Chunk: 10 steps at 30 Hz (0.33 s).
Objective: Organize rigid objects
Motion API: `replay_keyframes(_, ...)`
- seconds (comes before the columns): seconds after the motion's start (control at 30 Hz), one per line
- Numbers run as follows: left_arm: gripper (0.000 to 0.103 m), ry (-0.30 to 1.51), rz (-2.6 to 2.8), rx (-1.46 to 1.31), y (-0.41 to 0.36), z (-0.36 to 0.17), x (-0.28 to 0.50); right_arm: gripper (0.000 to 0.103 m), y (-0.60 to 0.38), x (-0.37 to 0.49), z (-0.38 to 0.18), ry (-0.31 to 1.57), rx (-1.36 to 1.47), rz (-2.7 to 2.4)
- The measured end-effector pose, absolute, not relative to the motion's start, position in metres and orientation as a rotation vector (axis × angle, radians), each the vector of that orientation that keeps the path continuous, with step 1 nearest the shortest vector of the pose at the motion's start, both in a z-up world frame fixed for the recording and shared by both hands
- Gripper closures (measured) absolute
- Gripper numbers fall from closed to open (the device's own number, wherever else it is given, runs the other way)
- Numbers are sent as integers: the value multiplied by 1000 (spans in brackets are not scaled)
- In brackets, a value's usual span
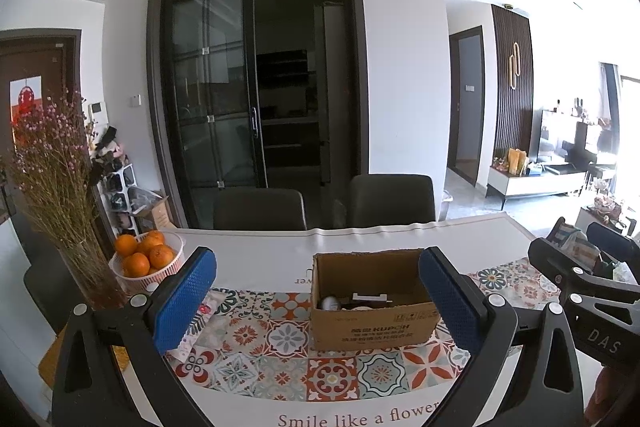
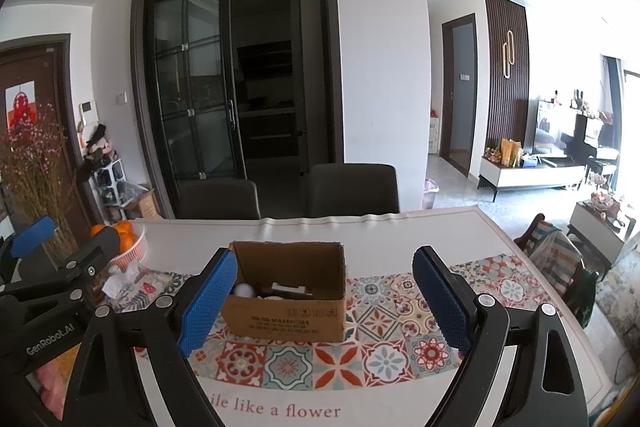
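An open cardboard box [image 1: 372, 323] stands on the patterned table runner [image 1: 280, 359]; it also shows in the right wrist view [image 2: 286, 317]. Inside lie a white ball [image 2: 245, 290], a white flat part [image 2: 290, 287] and darker items I cannot make out. My left gripper [image 1: 316, 301] is open and empty, held above the table just in front of the box. My right gripper [image 2: 324, 301] is open and empty, also in front of the box. Each gripper's body shows at the edge of the other's view.
A white basket of oranges [image 1: 146, 259] and a vase of dried flowers [image 1: 52, 179] stand at the table's left. A printed packet [image 1: 200, 319] lies beside the runner. Two dark chairs [image 1: 260, 209] stand behind the far table edge.
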<state>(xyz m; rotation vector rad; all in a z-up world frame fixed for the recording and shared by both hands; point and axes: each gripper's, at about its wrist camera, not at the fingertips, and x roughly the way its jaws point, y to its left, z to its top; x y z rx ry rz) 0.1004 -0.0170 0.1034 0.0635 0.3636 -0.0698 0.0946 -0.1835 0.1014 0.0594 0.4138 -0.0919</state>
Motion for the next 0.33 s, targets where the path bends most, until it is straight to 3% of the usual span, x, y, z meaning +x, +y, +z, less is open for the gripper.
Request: replay_keyframes(0.33, 0, 365, -65, 64, -18, 103, 100, 13, -182, 96, 102, 417, 57, -91)
